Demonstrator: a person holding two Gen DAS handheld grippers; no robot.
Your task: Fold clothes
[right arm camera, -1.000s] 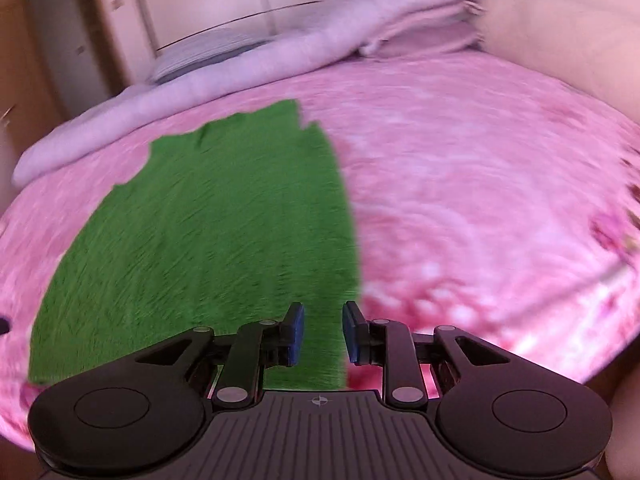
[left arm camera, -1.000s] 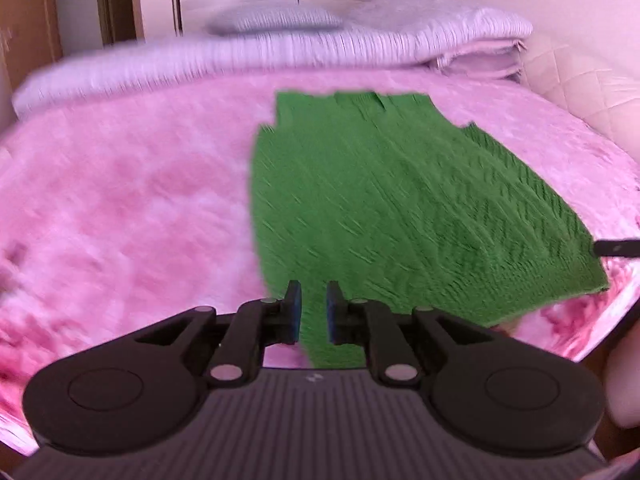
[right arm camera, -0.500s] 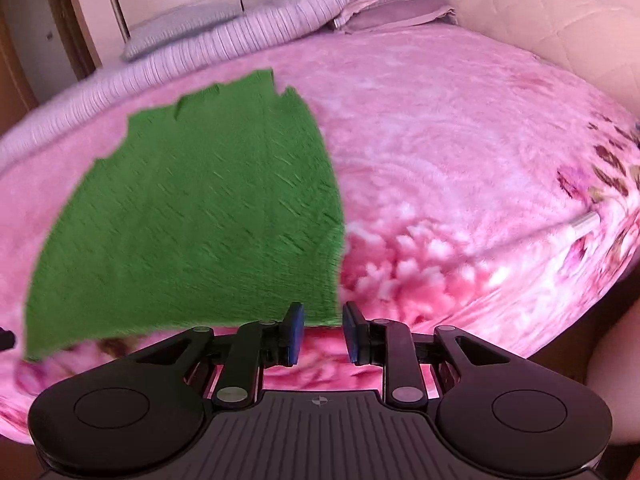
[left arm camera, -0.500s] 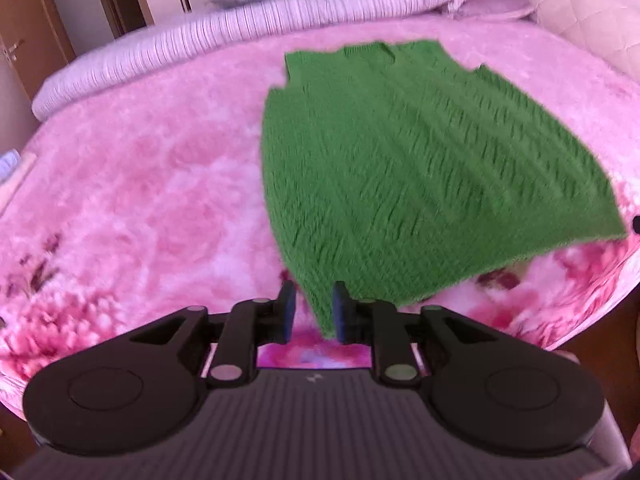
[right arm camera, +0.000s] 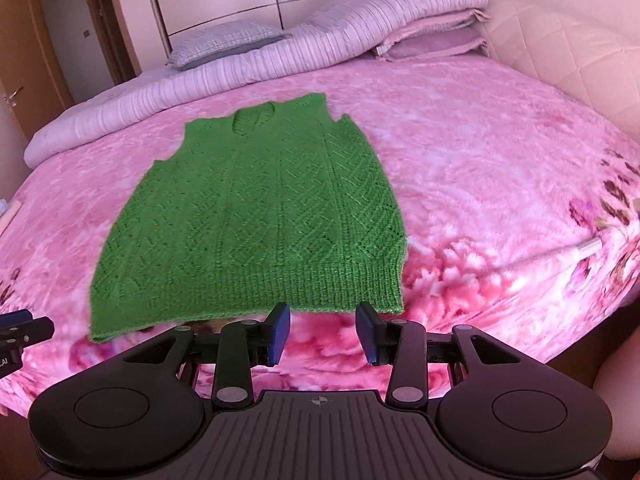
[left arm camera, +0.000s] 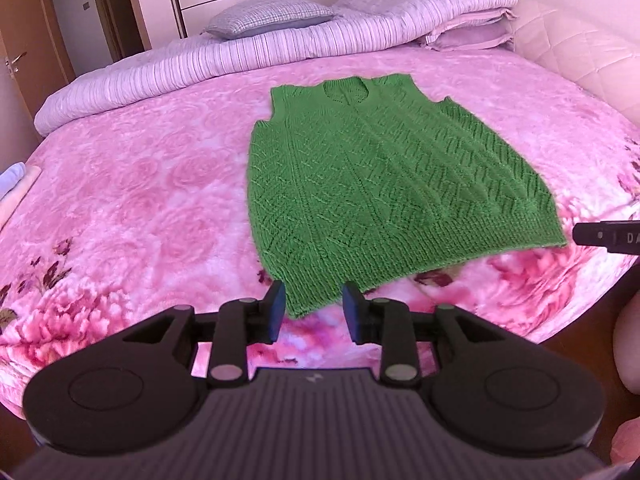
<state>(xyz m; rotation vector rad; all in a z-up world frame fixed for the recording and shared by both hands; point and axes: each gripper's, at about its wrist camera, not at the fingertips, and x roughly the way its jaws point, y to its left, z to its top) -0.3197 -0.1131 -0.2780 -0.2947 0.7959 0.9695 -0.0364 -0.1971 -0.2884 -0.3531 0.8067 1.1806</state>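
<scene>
Left wrist view: a green knitted vest (left arm camera: 384, 192) is seen laid flat on a pink floral blanket (left arm camera: 132, 208), neckline toward the striped duvet (left arm camera: 224, 60) and pillows (left arm camera: 272, 18) at the far side. The left gripper (left arm camera: 314, 312) is held with jaws parted, nothing between them; the near-left hem corner is framed just ahead of the gap. The right gripper's tip (left arm camera: 608, 236) is glimpsed beside the hem's right corner.

Right wrist view: the right gripper (right arm camera: 323, 334) is spread wide and empty, set just short of the ribbed hem (right arm camera: 280, 292), near its right corner. Contact with the vest cannot be confirmed.
</scene>
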